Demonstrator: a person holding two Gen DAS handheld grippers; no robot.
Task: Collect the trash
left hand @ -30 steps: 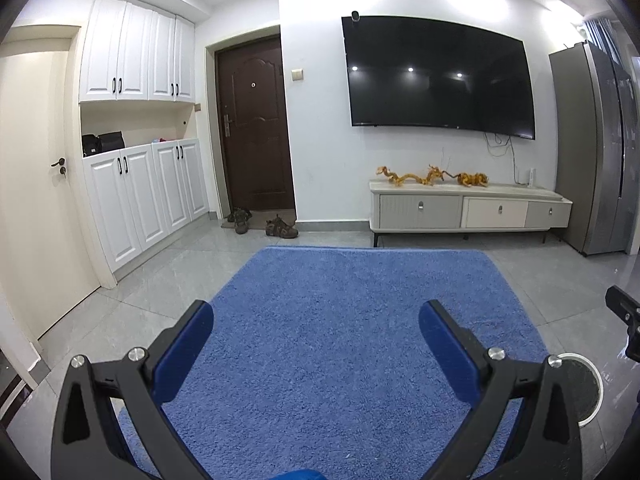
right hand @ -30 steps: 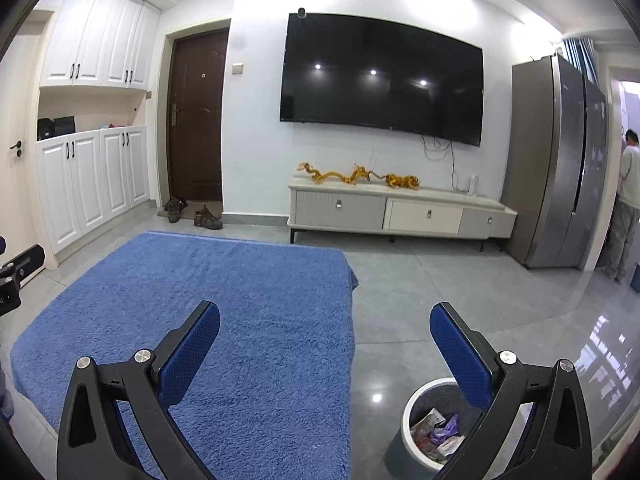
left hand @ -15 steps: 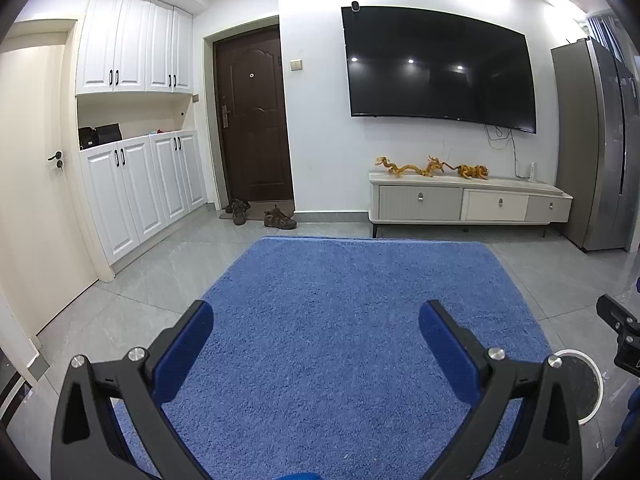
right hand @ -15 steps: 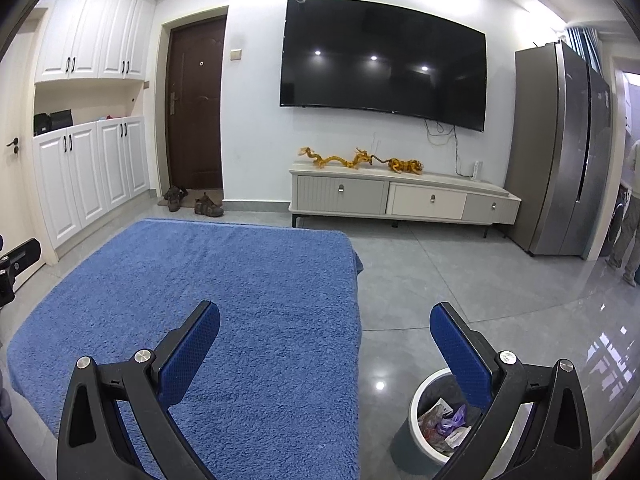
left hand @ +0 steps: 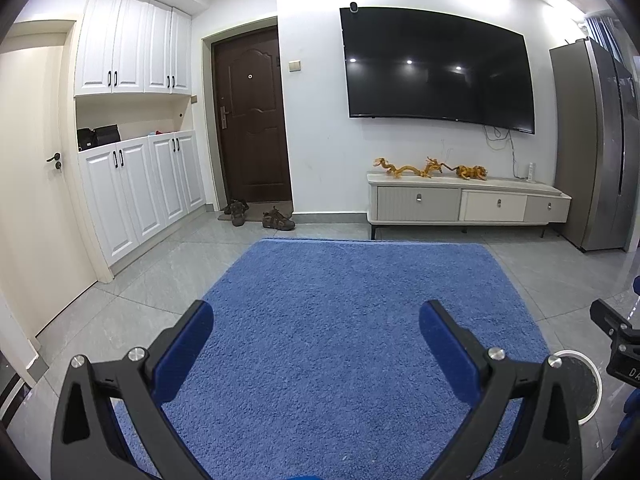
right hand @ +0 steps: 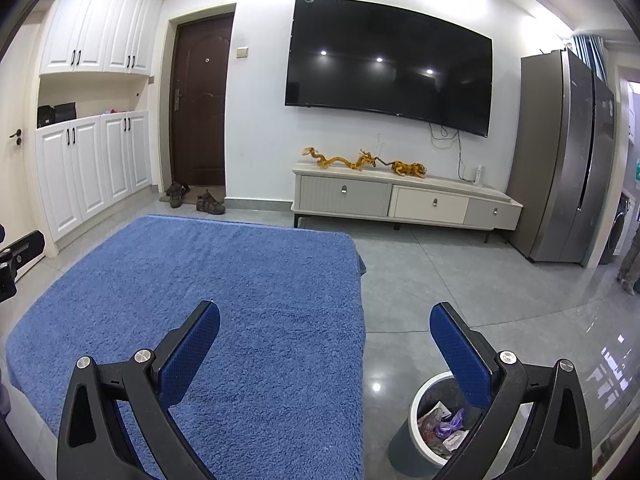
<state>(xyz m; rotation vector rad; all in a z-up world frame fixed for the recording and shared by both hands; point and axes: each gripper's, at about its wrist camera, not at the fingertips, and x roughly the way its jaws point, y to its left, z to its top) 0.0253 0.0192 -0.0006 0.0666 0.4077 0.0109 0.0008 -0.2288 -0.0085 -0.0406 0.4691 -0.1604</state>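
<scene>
Both claws are spread wide with nothing between their blue pads: the left gripper [left hand: 316, 322] hangs over the blue rug [left hand: 360, 320], the right gripper [right hand: 325, 322] over the rug's right edge, where blue pile meets grey tile floor [right hand: 460, 280]. The rug's far edge stops short of the TV cabinet [right hand: 404, 202], leaving a strip of bare tile, and more tile runs along its left side toward the white cupboards [left hand: 140, 188] and the shoes [left hand: 276, 219] by the dark door [left hand: 254, 120]. The trash bin [right hand: 430, 426] stands on tile near right, just beside the rug. The right view looks into it, at crumpled wrappers and a purple scrap; the left view catches only its white rim [left hand: 596, 392].
</scene>
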